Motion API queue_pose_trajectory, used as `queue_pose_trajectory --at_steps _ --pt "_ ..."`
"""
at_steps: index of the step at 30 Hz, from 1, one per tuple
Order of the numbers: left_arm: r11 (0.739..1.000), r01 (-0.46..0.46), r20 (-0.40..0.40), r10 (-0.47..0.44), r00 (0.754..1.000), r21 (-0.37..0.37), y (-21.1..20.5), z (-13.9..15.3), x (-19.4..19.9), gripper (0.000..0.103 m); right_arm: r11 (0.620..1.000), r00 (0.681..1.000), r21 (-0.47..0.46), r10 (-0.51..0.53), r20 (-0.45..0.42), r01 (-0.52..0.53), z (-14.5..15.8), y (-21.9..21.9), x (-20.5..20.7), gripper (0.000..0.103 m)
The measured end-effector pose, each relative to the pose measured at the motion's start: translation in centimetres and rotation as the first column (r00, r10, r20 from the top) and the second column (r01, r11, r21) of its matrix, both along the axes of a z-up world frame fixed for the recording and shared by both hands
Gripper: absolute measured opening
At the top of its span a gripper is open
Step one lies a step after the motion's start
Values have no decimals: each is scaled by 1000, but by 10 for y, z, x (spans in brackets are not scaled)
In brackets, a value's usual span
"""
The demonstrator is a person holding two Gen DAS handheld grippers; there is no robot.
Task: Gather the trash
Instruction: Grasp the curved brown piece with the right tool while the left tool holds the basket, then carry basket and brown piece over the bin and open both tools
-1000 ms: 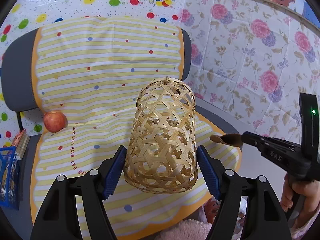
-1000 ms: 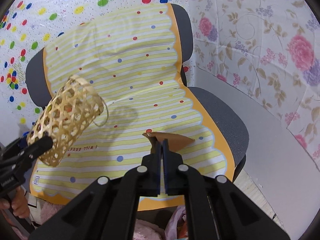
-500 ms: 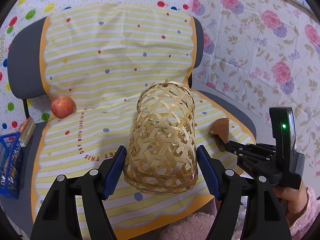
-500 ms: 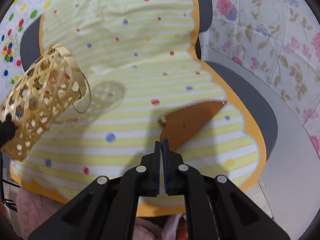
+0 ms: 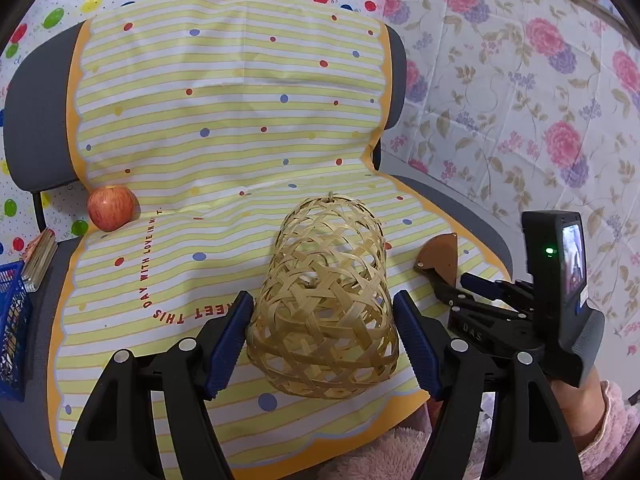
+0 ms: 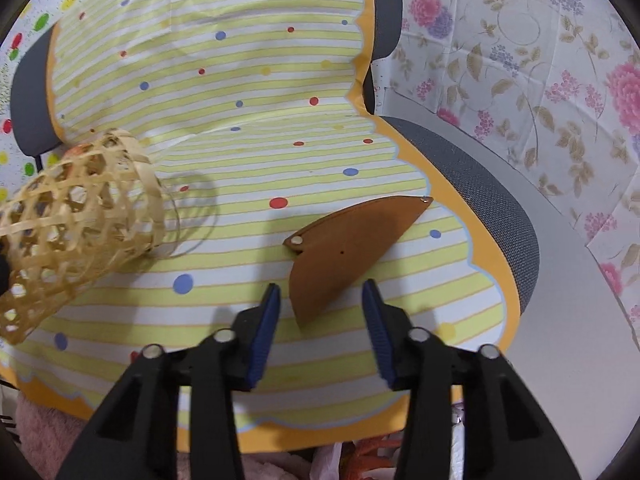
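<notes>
While 1 basket [image 5: 324,300] held, 1 apple [image 5: 111,207].

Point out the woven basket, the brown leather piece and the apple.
woven basket [image 5: 324,312]: left wrist view, middle of its lattice side.
brown leather piece [image 6: 344,248]: right wrist view, centre of its flat face.
apple [image 5: 111,207]: left wrist view, middle of its red skin.

Your backdrop: grey chair [image 5: 32,120] draped with a yellow striped, dotted cloth [image 5: 224,120]. Red apple [image 5: 111,207] on the cloth at the seat's back left corner. Blue crate [image 5: 12,320] far left. Floral sheet [image 5: 520,100] at right.
</notes>
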State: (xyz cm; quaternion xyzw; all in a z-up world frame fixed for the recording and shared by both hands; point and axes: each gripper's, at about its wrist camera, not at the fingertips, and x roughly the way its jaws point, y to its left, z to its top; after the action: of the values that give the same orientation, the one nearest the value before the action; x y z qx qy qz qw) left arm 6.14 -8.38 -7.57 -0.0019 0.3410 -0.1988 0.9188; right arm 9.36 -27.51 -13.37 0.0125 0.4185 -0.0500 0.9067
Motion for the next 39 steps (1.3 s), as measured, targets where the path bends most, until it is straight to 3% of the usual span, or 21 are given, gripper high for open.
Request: queue_pose_trajectory --at_steps 5,14,19,29,39 --pt "1000 12 -1 -12 1000 -9 0 1 -1 71 999 999 -8 -32 16 32 5 -5 -5 7" --pt "995 67 74 -61 995 -71 2 33 -24 70 997 992 73 6 129 -16 79 -21 -56 5" --pt "993 102 116 -94 989 -65 -6 45 -49 70 994 990 98 22 142 -37 98 -23 -87 5" --pt "972 225 134 -215 967 -67 -46 48 -85 70 993 991 109 -62 122 49 104 -49 -163 5" --pt "914 402 89 -397 913 -48 -111 26 -120 71 972 973 90 -223 61 218 88 -88 -236 5"
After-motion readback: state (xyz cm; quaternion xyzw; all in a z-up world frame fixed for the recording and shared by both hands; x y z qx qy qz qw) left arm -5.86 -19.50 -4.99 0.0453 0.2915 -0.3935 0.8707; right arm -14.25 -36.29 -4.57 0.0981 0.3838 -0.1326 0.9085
